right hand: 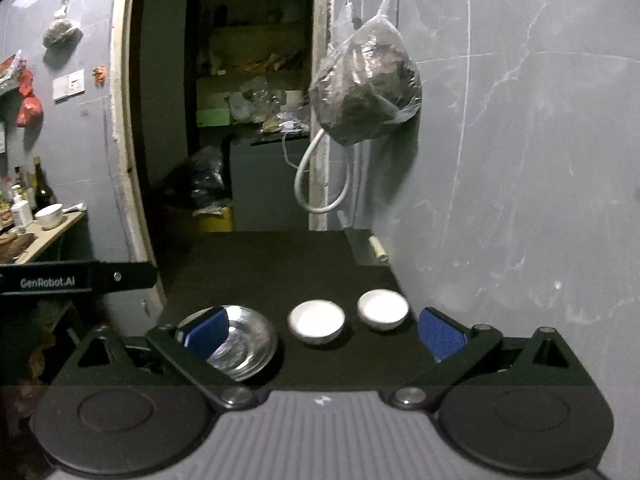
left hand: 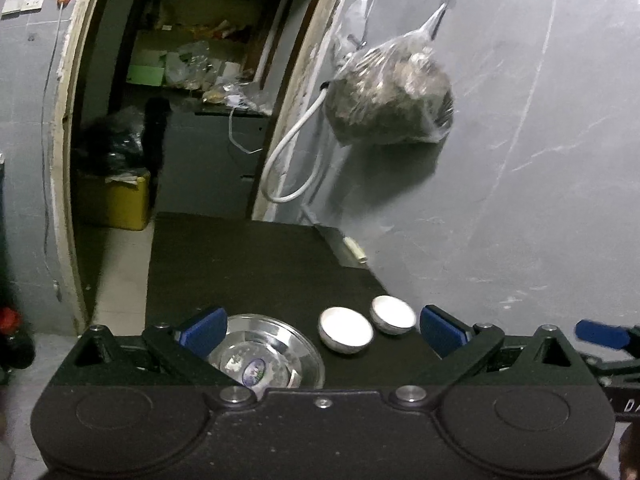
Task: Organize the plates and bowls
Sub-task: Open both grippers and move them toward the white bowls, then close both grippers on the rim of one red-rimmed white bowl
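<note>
Two white bowls point(right hand: 317, 321) and a steel plate point(right hand: 240, 344) were set near the dark counter's point(right hand: 280, 264) wall edge; both the left gripper point(left hand: 320, 330) and the right gripper point(right hand: 320, 332) were held released, empty.

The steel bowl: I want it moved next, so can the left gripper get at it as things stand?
Probably yes. The steel bowl sits just ahead of the left gripper, whose jaws are open and empty; the two white bowls stand apart, beside it.

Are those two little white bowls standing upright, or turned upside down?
Upright. Both white bowls sit on the dark table with open mouths upward; their rims and pale insides show. Contents cannot be told.
</note>
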`<state>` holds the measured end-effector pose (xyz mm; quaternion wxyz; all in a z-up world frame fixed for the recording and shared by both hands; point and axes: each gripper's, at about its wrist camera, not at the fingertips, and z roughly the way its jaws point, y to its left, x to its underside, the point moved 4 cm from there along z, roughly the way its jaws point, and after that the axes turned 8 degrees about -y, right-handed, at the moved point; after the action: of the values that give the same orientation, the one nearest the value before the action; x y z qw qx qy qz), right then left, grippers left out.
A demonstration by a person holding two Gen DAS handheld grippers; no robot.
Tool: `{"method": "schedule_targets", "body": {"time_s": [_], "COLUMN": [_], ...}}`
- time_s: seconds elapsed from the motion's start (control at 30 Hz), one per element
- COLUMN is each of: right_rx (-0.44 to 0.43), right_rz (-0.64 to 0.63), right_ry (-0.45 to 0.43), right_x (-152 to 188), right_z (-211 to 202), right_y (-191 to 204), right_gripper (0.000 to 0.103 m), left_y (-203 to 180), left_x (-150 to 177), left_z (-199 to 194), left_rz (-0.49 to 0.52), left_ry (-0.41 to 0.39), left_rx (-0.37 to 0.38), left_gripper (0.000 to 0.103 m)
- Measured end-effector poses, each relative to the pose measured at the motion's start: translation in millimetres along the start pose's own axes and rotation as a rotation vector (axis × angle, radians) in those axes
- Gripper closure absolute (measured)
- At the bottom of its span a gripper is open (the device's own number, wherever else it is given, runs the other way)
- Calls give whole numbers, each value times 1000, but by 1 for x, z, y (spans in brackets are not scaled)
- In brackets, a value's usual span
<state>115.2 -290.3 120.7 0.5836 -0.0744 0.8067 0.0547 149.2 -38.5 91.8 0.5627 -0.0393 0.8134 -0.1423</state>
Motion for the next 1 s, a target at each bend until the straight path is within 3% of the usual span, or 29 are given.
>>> {"method": "schedule_targets", "body": {"time_s": [0.17, 0.33, 0.63, 0.8, 1.0], "right_rx": [20, -12, -99, -149, -150], "right_rz": [44, 122, 163, 209, 297], "right_ry": [-4, 65, 191, 262, 328], "right_x": [9, 29, 60, 79, 104], "right_z": [54, 106, 180, 211, 244], "right_y": [-36, -68, -86, -83, -81], "right_gripper": [0, 0, 0, 0, 0], "left_y": [-11, -20, -16, -10, -1], "left_x": [1, -5, -2, 16, 39], "left_z": [50, 98, 177, 222, 265], "left_rz": [39, 71, 75, 118, 198], "left_ry": [59, 70, 148, 237, 336], "left_rx": [-56, -95, -180, -162, -132], "left_gripper": [1, 1, 1, 1, 1]}}
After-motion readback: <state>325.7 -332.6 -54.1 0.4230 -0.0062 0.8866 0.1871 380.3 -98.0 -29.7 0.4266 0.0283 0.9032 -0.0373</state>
